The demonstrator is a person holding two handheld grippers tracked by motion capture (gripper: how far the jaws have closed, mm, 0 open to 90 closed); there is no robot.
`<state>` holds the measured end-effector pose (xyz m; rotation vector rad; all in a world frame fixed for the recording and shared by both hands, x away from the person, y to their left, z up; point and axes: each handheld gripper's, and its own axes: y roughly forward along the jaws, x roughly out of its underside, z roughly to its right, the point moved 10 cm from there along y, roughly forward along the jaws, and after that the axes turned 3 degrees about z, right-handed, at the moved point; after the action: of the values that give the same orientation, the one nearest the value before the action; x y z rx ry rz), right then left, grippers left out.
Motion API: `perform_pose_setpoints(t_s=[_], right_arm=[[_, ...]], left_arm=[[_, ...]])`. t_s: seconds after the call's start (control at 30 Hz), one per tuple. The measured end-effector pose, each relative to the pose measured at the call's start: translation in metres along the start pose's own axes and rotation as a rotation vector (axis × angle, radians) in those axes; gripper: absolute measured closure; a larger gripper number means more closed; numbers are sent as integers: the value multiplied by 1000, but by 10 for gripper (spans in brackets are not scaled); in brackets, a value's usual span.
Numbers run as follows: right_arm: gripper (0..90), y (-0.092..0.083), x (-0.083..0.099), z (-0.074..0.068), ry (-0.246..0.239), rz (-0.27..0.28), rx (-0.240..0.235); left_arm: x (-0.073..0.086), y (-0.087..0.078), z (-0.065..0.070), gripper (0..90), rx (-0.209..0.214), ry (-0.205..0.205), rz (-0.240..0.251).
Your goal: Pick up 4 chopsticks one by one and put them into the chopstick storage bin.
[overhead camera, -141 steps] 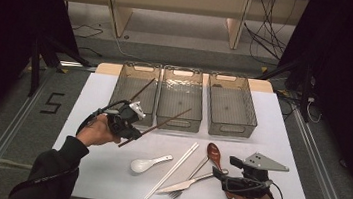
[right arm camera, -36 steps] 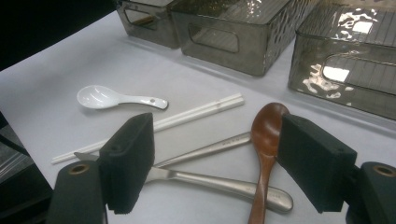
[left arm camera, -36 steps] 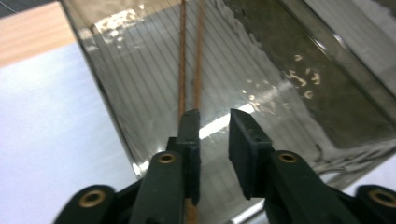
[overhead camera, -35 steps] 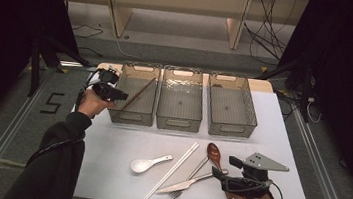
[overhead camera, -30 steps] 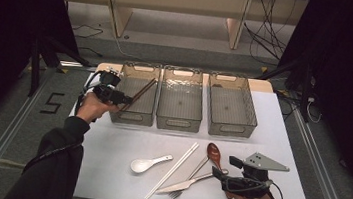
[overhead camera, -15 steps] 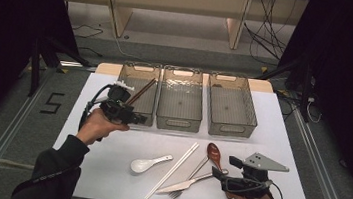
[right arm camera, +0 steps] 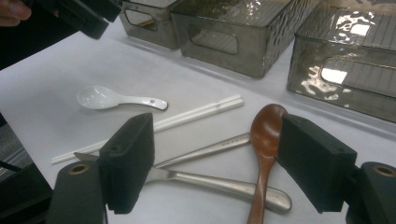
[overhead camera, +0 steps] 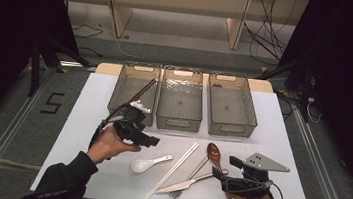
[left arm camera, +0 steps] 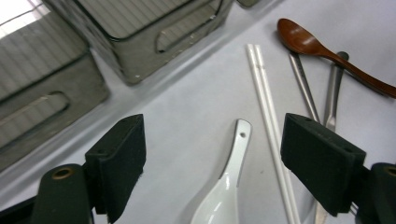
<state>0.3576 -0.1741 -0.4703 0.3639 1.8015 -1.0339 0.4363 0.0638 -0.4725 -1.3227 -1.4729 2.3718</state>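
Note:
My left gripper [overhead camera: 151,140] hovers open just left of the white ceramic spoon [overhead camera: 149,164]; its jaws have just been opening and grip nothing. Along its jaws [left arm camera: 215,140] I look down on the white spoon [left arm camera: 228,186], with the white chopsticks [left arm camera: 268,121] to the right. Dark chopsticks [overhead camera: 142,91] lean in the left bin [overhead camera: 119,104]. My right gripper [overhead camera: 224,168] rests open near the table's front right, over the wooden spoon [right arm camera: 264,135] and the metal knife and fork [right arm camera: 210,179]; its own view [right arm camera: 219,140] shows nothing clamped.
Three smoky clear bins stand in a row at the back: left, middle [overhead camera: 178,123] and right [overhead camera: 230,129]. White chopsticks [overhead camera: 174,170], wooden spoon [overhead camera: 215,152] and metal cutlery [overhead camera: 189,182] lie close together between the two hands. The white mat [overhead camera: 86,119] ends near the front edge.
My left hand has come back from the left bin toward the near side, over the white spoon, leaving the dark chopsticks in the bin. Its jaws stand wider. The right hand has stayed still.

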Motion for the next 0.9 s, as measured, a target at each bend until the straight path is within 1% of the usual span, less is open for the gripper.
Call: perform_pose_setpoints(t_s=[0.1,0.17,0.33,0.37,0.47,0.67,0.7,0.77,0.9], right_arm=[[284,0,0,0,-2,-1,-1],[284,0,0,-1,-1,0,-2],[284,0,0,0,2,0,-1],[284,0,0,0,1,1,-2],[284,0,0,0,-2,-1,-2],[284,0,0,0,-4,-1,-1],[284,1,0,0,-3,-1,-2],[284,1,0,0,-5,-2,-1],[284,1,0,0,-4,0,-1]], left_arm=[[5,7,10,202,33,5,-10],[9,11,14,199,37,15,-25],[17,21,24,199,29,37,-63],[18,23,26,204,30,47,-70],[23,28,31,243,32,67,-96],[29,35,37,305,27,74,-124],[30,37,39,311,34,71,-132],[32,41,44,339,43,86,-145],[35,45,50,410,55,91,-162]])
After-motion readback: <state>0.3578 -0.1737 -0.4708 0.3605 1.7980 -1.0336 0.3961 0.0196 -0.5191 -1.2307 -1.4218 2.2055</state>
